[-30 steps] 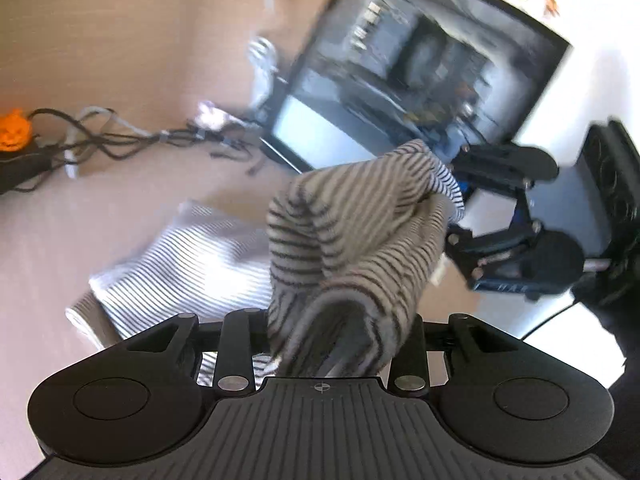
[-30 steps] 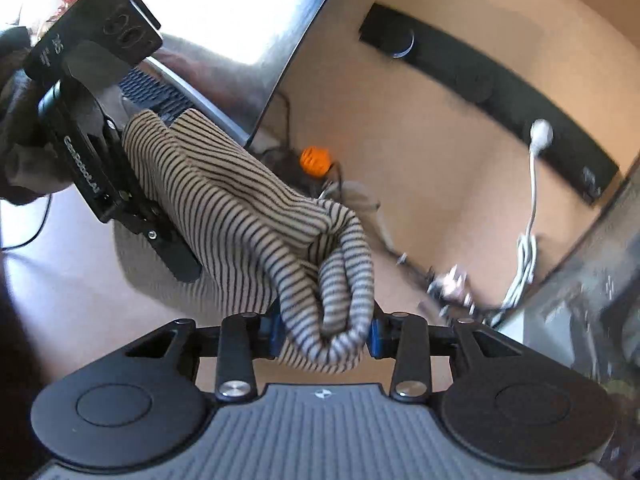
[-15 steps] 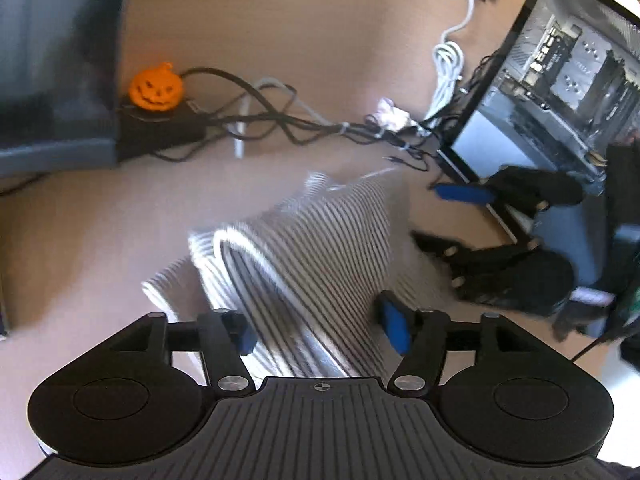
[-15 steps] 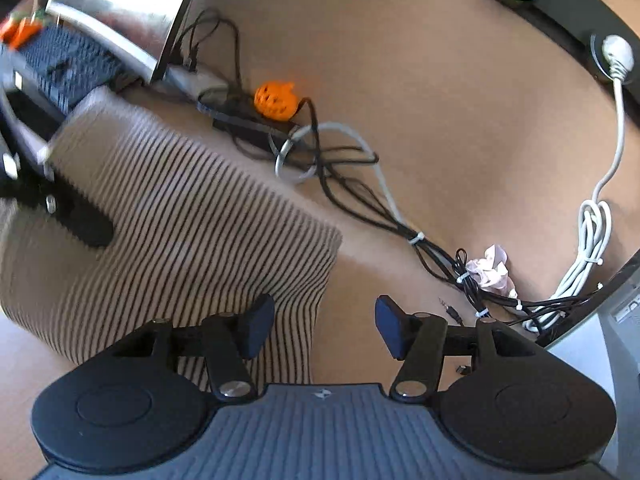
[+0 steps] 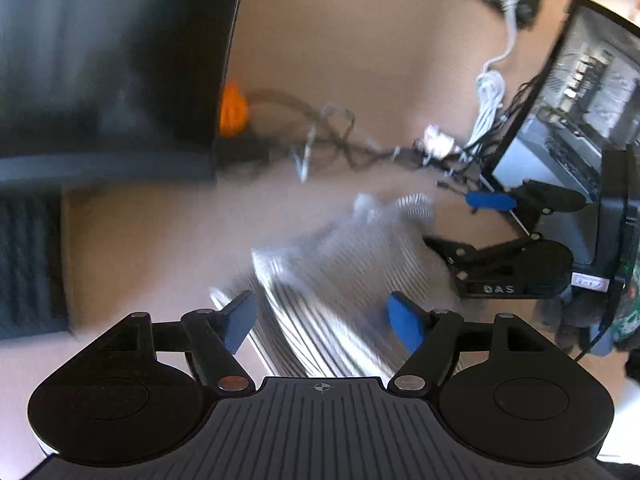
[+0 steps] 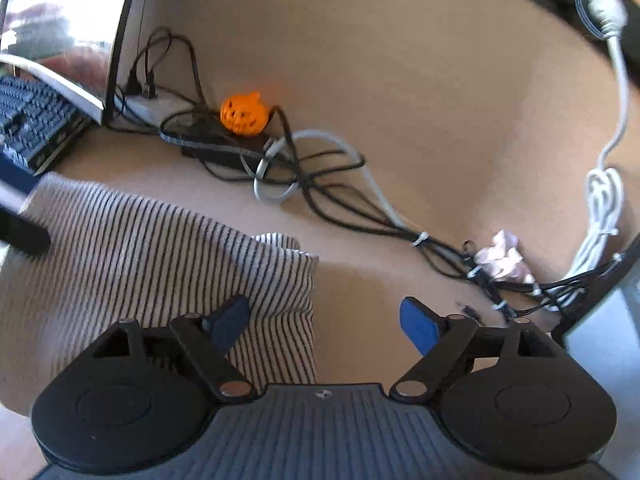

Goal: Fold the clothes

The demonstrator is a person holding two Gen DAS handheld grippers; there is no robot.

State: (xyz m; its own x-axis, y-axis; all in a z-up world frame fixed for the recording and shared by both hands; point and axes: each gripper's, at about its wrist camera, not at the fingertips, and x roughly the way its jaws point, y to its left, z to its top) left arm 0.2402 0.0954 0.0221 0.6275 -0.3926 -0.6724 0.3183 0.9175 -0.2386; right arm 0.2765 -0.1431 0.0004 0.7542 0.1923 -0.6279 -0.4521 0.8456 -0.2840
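1. The left gripper (image 5: 320, 320) hovers with its blue pads spread and its jaws opening; the striped garment (image 5: 340, 280) lies beneath and just ahead of them, untouched by either pad as far as the blurred left wrist view shows.
2. The right gripper (image 6: 324, 322) also stands wide, jaws opening; the folded edge of the striped garment (image 6: 160, 260) runs under its left pad, while its right pad hangs over the bare desk (image 6: 400, 80).
3. The knit looks light, soft and limp, likely to sag and slide off itself when lifted. Corners or the doubled edge nearest each set of pads look the surest places to pinch, taking all layers together.
4. The cloth rests on a smooth tan desk, which should let it slide freely.
5. Ahead of the right gripper sit an orange pumpkin ornament (image 6: 244, 114), a tangle of black cables (image 6: 320, 184) and a crumpled tissue (image 6: 500, 258); a keyboard (image 6: 32, 120) and a monitor (image 6: 64, 20) lie to its far left.
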